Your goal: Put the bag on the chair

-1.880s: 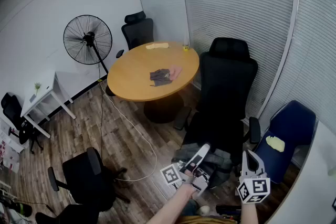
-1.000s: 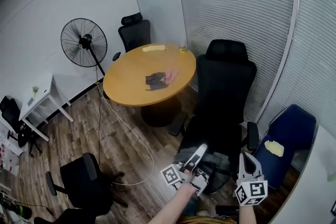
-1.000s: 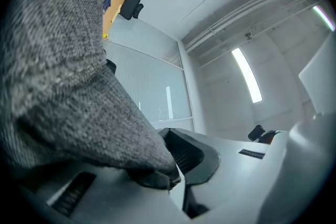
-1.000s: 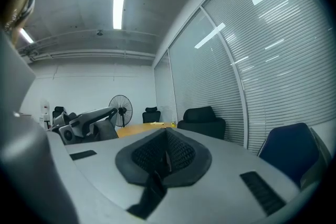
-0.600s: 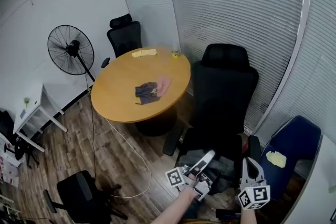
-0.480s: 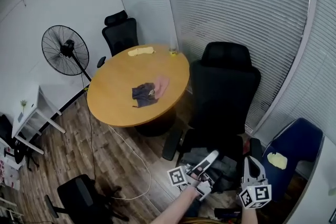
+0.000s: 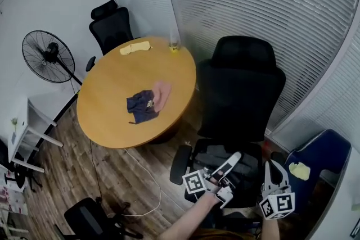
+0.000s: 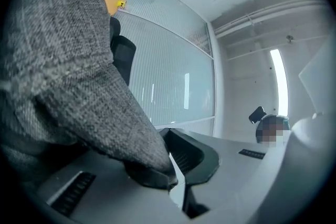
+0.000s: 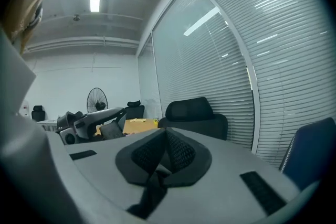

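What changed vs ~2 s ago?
The person, left gripper and right gripper closed in on the black high-backed office chair; the grey woven fabric bag is now over its seat. Nothing taken or released. Unchanged: left gripper shut on the bag, right gripper shut and empty, cloths on the round wooden table.
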